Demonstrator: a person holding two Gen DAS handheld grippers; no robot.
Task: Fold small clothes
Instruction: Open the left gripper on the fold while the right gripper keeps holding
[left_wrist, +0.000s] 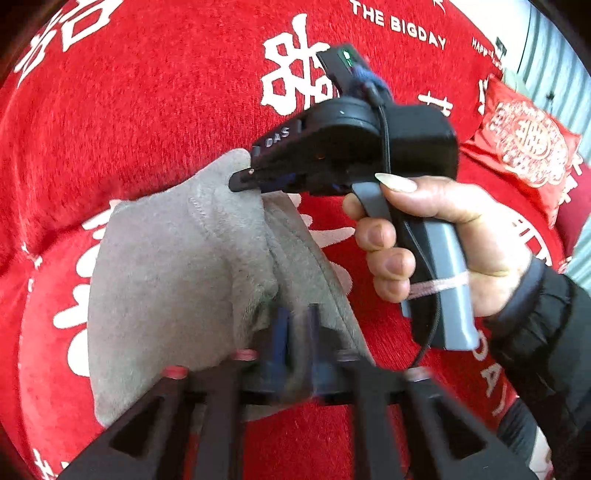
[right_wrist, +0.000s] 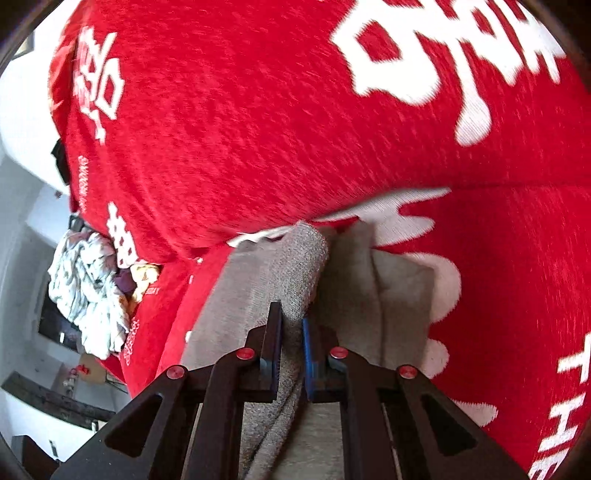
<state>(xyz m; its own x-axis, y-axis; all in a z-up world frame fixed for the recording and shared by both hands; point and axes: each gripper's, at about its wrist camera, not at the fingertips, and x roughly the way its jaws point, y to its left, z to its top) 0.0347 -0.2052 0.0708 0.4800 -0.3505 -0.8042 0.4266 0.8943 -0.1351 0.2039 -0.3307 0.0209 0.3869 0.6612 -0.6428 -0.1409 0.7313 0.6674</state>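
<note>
Only the left view shows the right hand at three o'clock, gripping its handle; both jaws seem clamped on the grey garment, the left blurred.

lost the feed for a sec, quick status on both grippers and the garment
Left gripper shut on grey garment. Right gripper shut on it too. Garment bunched, lifted over red cover. Nothing in the way.

A red plush cover printed with white characters, a matching red cushion, and a heap of crumpled pale laundry.
</note>
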